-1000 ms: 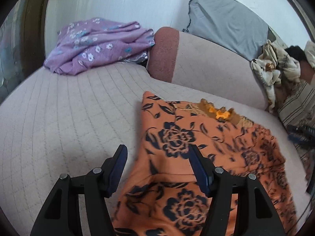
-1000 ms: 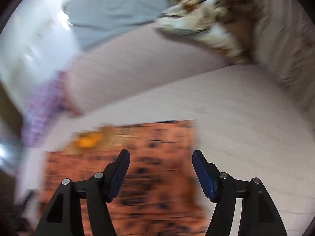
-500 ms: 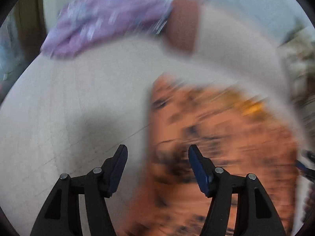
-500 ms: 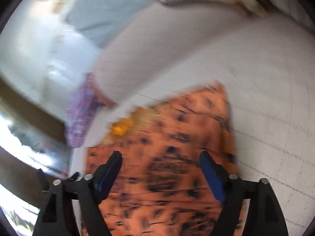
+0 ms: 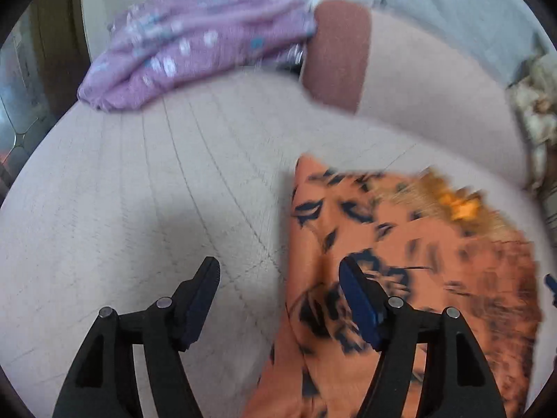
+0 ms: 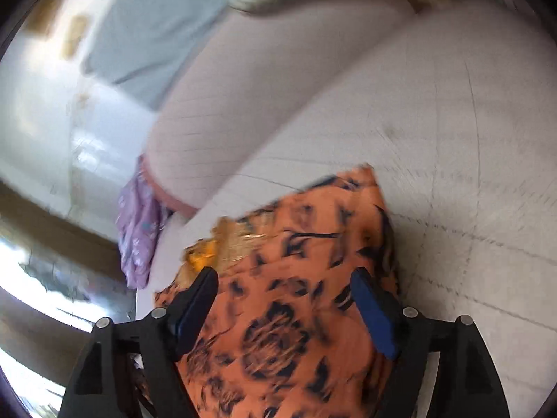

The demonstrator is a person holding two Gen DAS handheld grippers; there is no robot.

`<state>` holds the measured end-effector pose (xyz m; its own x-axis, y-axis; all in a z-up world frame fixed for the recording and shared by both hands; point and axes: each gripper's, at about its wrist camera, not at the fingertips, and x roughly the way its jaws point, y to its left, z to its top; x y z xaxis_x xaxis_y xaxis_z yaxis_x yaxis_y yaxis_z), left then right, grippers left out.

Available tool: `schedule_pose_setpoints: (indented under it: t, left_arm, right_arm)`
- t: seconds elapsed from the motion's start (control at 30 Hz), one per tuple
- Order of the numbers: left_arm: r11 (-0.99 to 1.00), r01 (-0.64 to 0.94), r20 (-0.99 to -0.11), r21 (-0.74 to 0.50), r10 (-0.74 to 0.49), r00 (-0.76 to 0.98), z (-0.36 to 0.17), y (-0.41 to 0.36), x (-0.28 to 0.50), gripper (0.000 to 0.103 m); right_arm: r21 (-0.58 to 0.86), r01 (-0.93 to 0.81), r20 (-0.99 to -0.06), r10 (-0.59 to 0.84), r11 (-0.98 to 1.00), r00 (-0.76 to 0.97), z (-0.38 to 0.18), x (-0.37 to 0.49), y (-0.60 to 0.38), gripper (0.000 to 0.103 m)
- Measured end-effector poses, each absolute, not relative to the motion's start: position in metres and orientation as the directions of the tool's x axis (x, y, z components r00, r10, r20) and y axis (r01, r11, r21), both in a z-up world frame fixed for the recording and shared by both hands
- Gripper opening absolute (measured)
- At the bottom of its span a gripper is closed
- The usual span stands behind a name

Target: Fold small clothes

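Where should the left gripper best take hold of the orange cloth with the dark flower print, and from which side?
Probably at the near left edge of the orange flower-print cloth, coming from the bare sofa seat on its left. That edge lies exposed on the cushion, and the open left gripper already straddles it, one finger over cloth, one over seat.

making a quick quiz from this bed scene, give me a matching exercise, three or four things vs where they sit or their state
Things:
1. orange flowered cloth
2. purple flowered cloth
3. grey pillow
4. left claw

Places or states:
a. bunched at the far end of the bed
b. open, over the orange cloth's left edge
c. leaning on the wall behind the bolster
d. spread flat on the bed

Pairs: 1-d, 2-a, 3-c, 4-b
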<state>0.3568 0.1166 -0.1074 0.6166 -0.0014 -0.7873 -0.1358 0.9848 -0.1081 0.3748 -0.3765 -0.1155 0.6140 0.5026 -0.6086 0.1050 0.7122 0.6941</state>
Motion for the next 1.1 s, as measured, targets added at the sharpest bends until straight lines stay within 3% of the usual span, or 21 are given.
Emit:
schedule_pose_setpoints:
  t: [0.13,0.23,0.47,0.6,0.93,1.0,1.07,1.1]
  left_arm:
    - [0.980,-0.095,-0.730,-0.177,-0.066,0.680,-0.070,0.145,0.282,0.075]
    - [0.976,-0.079,-0.737,-0.204,-0.100,0.669,-0.061,0.152,0.230,0.076]
    - [0.963,-0.092,-0.821,-0.253,-0.164,0.548,-0.098,0.161,0.110,0.076]
    - [0.953,-0.147,-0.873,-0.264,-0.171,0.457,-0.132,0.162,0.083,0.076]
    - [0.950,-0.175,-0.871,-0.260,-0.152,0.468,-0.133,0.161,0.054,0.076]
    - [0.948,-0.184,-0.884,-0.259,-0.156,0.440,-0.140,0.163,0.054,0.076]
    - [0.955,-0.187,-0.895,-0.230,-0.132,0.426,-0.143,0.163,0.051,0.063]
    - [0.964,-0.181,-0.902,-0.193,-0.102,0.419,-0.143,0.161,0.051,0.057]
  right_arm:
    - [0.619,0.030,-0.622,0.467,0.785,0.629,-0.071,0.315,-0.373,0.081]
    - [0.582,0.022,-0.659,0.456,0.813,0.599,-0.054,0.251,-0.382,0.082]
    - [0.553,0.112,-0.780,0.465,0.826,0.419,-0.084,0.117,-0.395,0.082]
    - [0.576,0.142,-0.793,0.507,0.805,0.337,-0.113,0.071,-0.389,0.082]
    - [0.561,0.089,-0.801,0.512,0.823,0.310,-0.118,0.045,-0.362,0.081]
    - [0.551,0.094,-0.809,0.502,0.829,0.306,-0.123,0.045,-0.361,0.071]
    - [0.549,0.109,-0.813,0.499,0.829,0.300,-0.128,0.045,-0.362,0.050]
    - [0.543,0.108,-0.818,0.494,0.833,0.295,-0.130,0.045,-0.362,0.045]
